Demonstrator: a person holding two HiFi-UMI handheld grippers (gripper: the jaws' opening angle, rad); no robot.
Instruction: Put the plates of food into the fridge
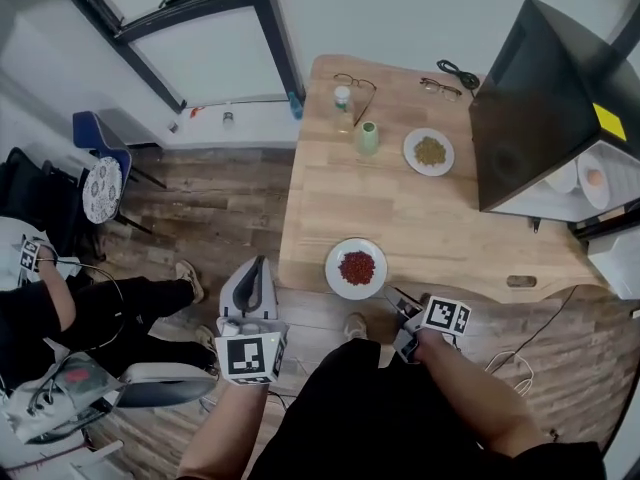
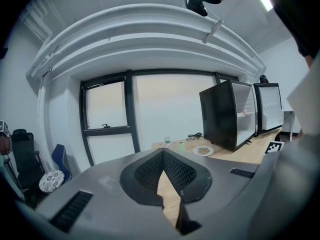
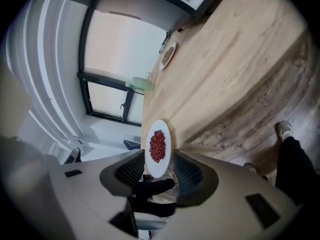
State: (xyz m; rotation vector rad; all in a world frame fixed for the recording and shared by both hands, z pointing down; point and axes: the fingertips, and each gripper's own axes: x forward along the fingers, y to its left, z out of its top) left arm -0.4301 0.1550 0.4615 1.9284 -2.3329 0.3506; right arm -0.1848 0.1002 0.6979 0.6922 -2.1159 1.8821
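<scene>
Left gripper (image 2: 164,174): jaws together, empty, off the surface's (image 1: 450,238) near-left corner.
Right gripper (image 3: 160,176): jaws apart, red-food plate's (image 1: 356,268) rim between them, unclamped.
Red-food plate: near edge.
Second plate (image 1: 428,152): beside fridge (image 1: 540,108), far right.

Two plates of food (image 1: 356,268) (image 1: 429,152), two pairs of glasses (image 1: 356,83) (image 1: 440,88), one green cup (image 1: 368,136), one fridge (image 1: 540,98).
</scene>
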